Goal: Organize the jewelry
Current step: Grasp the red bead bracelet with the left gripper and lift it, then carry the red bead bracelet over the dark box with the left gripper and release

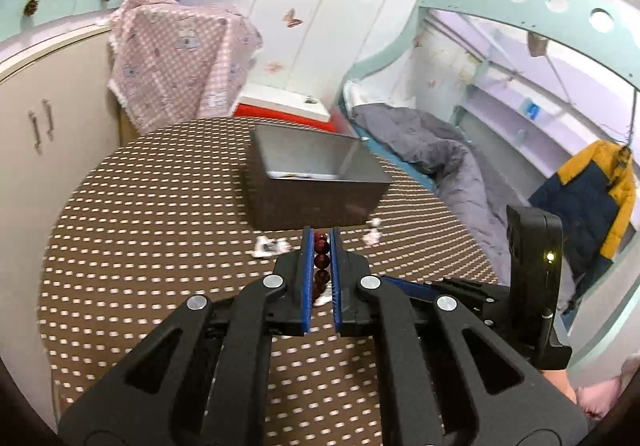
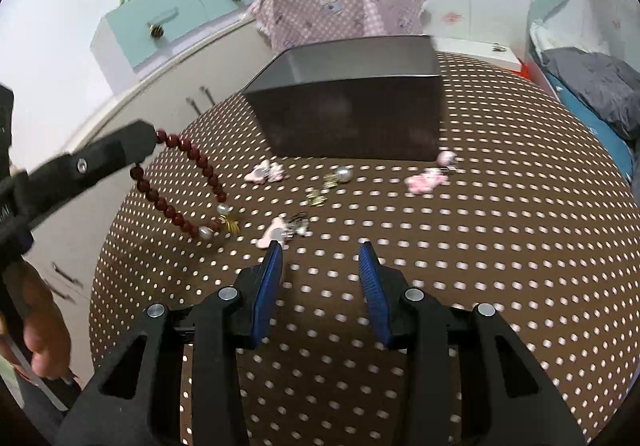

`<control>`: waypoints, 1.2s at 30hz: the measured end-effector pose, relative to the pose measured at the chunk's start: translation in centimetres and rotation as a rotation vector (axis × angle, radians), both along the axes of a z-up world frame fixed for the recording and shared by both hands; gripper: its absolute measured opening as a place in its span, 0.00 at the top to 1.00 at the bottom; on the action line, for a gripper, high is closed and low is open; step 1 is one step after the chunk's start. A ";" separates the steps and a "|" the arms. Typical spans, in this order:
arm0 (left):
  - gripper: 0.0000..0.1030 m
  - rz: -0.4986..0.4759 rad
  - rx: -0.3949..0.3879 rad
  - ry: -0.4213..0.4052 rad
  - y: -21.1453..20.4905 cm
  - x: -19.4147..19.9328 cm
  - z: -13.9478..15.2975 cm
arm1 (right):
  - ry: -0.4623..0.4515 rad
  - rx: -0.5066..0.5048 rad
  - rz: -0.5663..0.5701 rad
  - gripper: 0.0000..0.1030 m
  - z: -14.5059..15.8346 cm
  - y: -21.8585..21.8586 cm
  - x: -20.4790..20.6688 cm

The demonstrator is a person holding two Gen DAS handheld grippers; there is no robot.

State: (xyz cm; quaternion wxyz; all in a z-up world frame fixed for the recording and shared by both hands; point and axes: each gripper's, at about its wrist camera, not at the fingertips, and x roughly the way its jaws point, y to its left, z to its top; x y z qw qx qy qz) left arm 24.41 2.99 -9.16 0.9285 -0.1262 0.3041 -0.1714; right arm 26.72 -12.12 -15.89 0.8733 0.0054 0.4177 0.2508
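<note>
The left gripper [image 1: 321,242] is clamped on a dark red beaded bracelet [image 2: 182,182]. In the left wrist view the beads sit in a row between the blue pads; in the right wrist view the rest of the loop hangs free below the fingers, clear of the table or nearly so. The grip on one short section lets the loop dangle, which should suit lowering it over the rim of the box.

The right gripper [image 2: 320,250] is spread wide and holds nothing. It hovers low over the dotted brown tablecloth [image 2: 480,246], its tips just beside a pink hair clip [image 2: 276,234], probably positioned to take the next piece.

The open dark box [image 1: 316,186] stands toward the far side of the table, directly ahead of the left gripper. A few small items already lie on its floor; they are too small to identify.

Count, right wrist view:
- Beaded bracelet: one, with two pearl-like beads near a gold charm.
- Pink or white clips: four.
- Gold pieces with a pearl [image 2: 340,176]: about two; blur prevents a firm count.
- Box: one.
</note>
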 end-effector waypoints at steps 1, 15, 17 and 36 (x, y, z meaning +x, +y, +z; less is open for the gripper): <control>0.93 0.016 0.007 0.003 0.3 0.1 -0.1 | 0.004 -0.016 0.015 0.63 -0.1 0.7 0.2; 0.93 0.042 0.041 -0.002 0.9 1.5 0.3 | -0.054 -0.185 0.060 0.89 -0.7 3.7 0.8; 0.93 0.037 0.040 -0.015 0.8 1.8 0.8 | -0.048 -0.137 0.052 0.89 -0.2 2.6 0.9; 0.93 0.013 0.035 -0.099 -2.5 8.9 4.8 | -0.178 0.111 -0.096 0.90 7.3 -2.4 8.4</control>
